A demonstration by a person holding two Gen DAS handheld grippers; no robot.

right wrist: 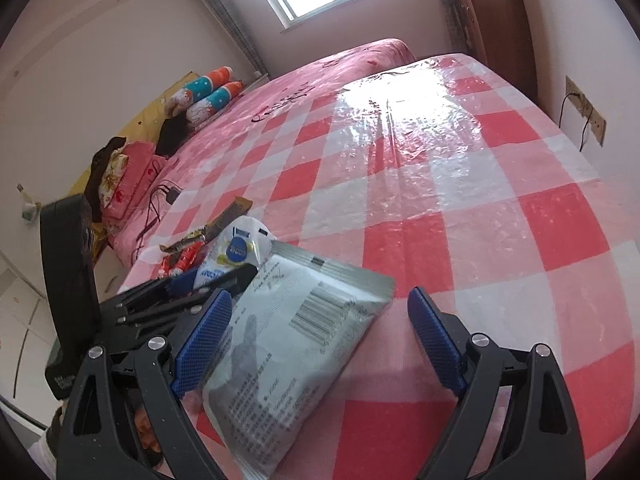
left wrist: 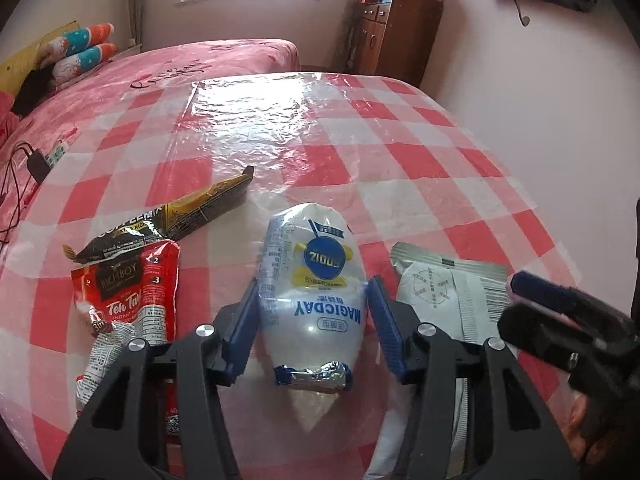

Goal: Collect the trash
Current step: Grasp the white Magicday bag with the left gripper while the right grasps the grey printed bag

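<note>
A puffy white snack bag (left wrist: pixel 312 280) with blue print lies on the red-and-white checked table (left wrist: pixel 360 140). My left gripper (left wrist: pixel 314 282) has its blue pads against both sides of the bag. To its right lies a flat silver-grey packet (left wrist: pixel 448 296). In the right wrist view that packet (right wrist: pixel 296 360) sits between the wide-apart fingers of my right gripper (right wrist: pixel 320 294), close to the left pad and well clear of the right one. A red tea packet (left wrist: pixel 132 300) and a black-and-gold coffee sachet (left wrist: pixel 180 216) lie left of the white bag.
A pink bed (left wrist: pixel 180 68) with rolled pillows (left wrist: pixel 80 48) adjoins the table's far left side. A charger with cables (left wrist: pixel 36 164) lies on it. A wooden cabinet (left wrist: pixel 392 28) stands at the back by the wall. The table's far half carries only glossy plastic.
</note>
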